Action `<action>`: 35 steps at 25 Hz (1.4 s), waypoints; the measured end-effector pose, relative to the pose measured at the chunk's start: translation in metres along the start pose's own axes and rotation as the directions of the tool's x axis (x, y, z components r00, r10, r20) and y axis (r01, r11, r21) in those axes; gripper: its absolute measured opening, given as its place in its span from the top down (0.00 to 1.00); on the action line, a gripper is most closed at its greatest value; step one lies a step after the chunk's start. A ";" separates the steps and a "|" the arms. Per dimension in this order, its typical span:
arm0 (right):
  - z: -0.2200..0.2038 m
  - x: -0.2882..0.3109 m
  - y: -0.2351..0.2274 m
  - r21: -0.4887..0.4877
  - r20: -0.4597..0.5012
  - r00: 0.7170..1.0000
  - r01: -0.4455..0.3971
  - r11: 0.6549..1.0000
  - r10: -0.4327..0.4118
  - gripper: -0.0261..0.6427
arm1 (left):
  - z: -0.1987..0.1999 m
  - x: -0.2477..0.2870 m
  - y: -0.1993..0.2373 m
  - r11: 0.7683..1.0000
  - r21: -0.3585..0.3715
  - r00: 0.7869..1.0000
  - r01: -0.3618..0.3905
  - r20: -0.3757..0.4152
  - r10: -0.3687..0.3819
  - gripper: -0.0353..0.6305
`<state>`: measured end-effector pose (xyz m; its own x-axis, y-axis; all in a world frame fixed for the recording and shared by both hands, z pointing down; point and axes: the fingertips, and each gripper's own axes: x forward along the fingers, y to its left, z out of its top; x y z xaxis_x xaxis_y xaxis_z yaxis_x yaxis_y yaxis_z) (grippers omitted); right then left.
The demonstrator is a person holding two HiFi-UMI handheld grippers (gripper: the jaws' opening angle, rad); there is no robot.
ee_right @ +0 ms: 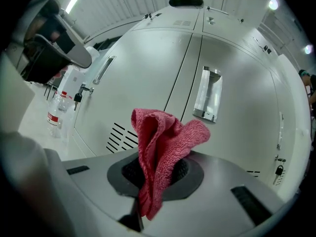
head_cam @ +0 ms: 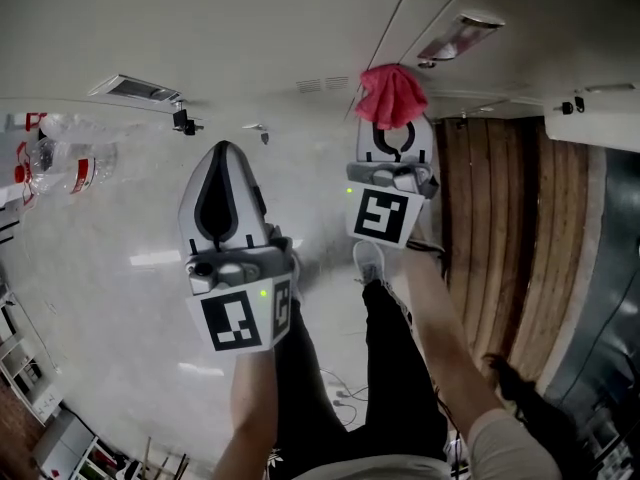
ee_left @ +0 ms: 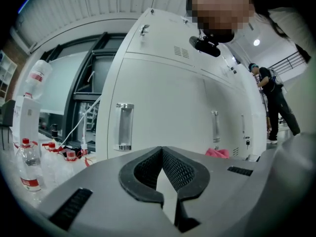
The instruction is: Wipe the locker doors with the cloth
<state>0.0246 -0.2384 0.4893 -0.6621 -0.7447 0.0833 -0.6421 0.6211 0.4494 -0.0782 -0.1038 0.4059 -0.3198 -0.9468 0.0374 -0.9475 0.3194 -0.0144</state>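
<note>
White locker doors [head_cam: 250,28] fill the upper part of the head view. The right gripper view shows two of these doors [ee_right: 148,83], each with a steel handle [ee_right: 207,94]. My right gripper [head_cam: 392,128] is shut on a crumpled red cloth [head_cam: 392,93], which it holds up close to the doors. In the right gripper view, the cloth [ee_right: 158,147] sticks out from between the jaws. My left gripper [head_cam: 222,153] is lower and to the left, shut with nothing in it. It points at a door with a handle [ee_left: 123,126].
Plastic water bottles [head_cam: 60,163] are at the far left, near the lockers. A key hangs from a lock [ee_right: 279,171] on the right-hand door. Wooden boards [head_cam: 510,238] run along the right. Another person [ee_left: 274,100] stands farther along the locker row.
</note>
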 end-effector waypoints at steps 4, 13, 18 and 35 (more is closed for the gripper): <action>0.023 -0.009 0.000 -0.007 -0.001 1.000 -0.008 1.000 0.008 0.92 | 0.018 -0.003 0.001 1.000 -0.023 1.000 -0.011 0.014 0.011 0.92; 0.162 -0.050 -0.036 -0.044 0.056 0.998 -0.029 0.999 0.031 0.92 | 0.125 -0.026 0.022 1.000 0.000 0.996 -0.021 0.090 0.021 0.92; 0.257 -0.081 -0.069 -0.051 0.111 0.992 -0.060 0.997 0.065 0.92 | 0.213 -0.043 0.033 0.999 -0.025 0.988 -0.025 0.151 0.029 0.92; 0.425 -0.231 -0.119 0.038 0.288 0.955 -0.091 0.995 0.077 0.92 | 0.352 -0.181 0.018 0.999 0.012 0.981 -0.052 0.189 0.049 0.92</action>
<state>0.0892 -0.0365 0.0382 -0.7925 -0.5932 -0.1418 -0.5931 0.6953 0.4059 -0.0365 0.0592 0.0474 -0.3594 -0.9205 -0.1531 -0.9296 0.3675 -0.0278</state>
